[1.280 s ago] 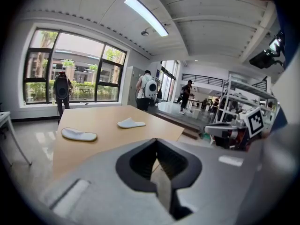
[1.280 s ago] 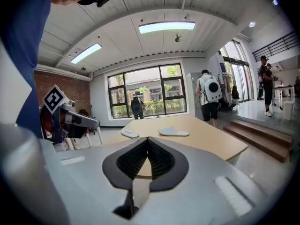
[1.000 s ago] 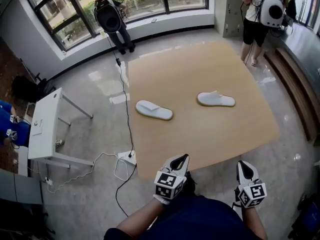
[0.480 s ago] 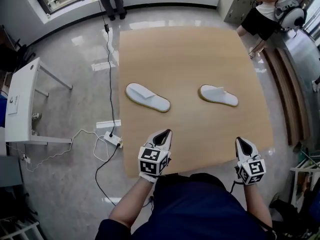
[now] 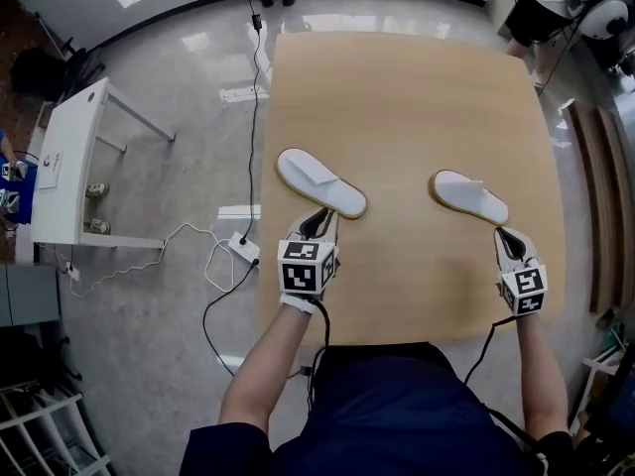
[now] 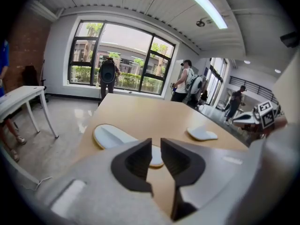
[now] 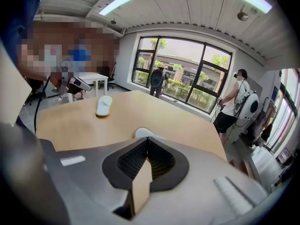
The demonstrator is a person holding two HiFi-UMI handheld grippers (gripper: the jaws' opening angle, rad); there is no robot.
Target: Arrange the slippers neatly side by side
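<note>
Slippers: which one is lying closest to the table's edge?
The left slipper in the head view: its far end nearly reaches the left edge of the table, while the right slipper lies farther in from its side.

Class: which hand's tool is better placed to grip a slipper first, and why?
Left, probably. The left tool has just been opening its jaws, with nothing between them yet and the left slipper just ahead. The right tool is also near the right slipper, but its jaws are shut.
</note>
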